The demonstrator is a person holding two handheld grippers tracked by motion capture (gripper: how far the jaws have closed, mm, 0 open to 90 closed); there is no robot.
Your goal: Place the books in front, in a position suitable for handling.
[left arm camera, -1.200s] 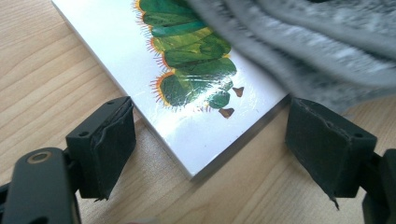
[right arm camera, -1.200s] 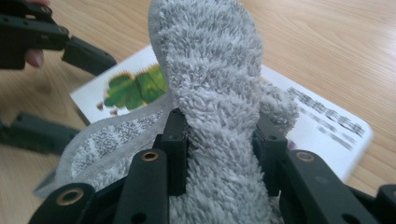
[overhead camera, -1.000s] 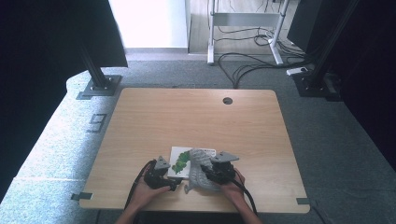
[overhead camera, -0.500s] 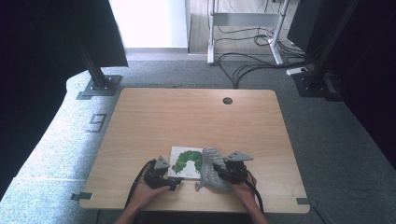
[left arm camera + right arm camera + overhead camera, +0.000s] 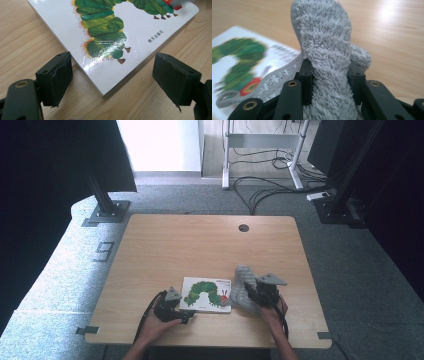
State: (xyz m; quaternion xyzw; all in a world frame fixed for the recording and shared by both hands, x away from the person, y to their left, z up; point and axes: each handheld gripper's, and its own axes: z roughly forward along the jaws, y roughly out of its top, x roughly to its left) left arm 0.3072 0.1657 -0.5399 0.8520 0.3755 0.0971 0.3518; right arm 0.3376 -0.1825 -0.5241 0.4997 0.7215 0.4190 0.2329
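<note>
The right gripper [image 5: 329, 75] is clamped on a fluffy grey terry cloth [image 5: 327, 50], its thick looped pile bunched between the black jaws and rising in a rounded hump above them. A flatter knitted grey edge of the cloth is seen trailing down onto the glossy white picture book with the green caterpillar [image 5: 239, 62]. In the high view, the cloth [image 5: 243, 285] is held just beside the book's right edge [image 5: 207, 294], near the front of the pale wood-grain table [image 5: 210, 240].

The left gripper [image 5: 112, 77] is spread wide, nothing held; the book's squared near corner [image 5: 100, 82] is seen lying between the matte padded jaws, with shine caught on its laminated cover.

Compared with a second ago, the cloth has been drawn rightward off the book, so the caterpillar's red head is now uncovered.
</note>
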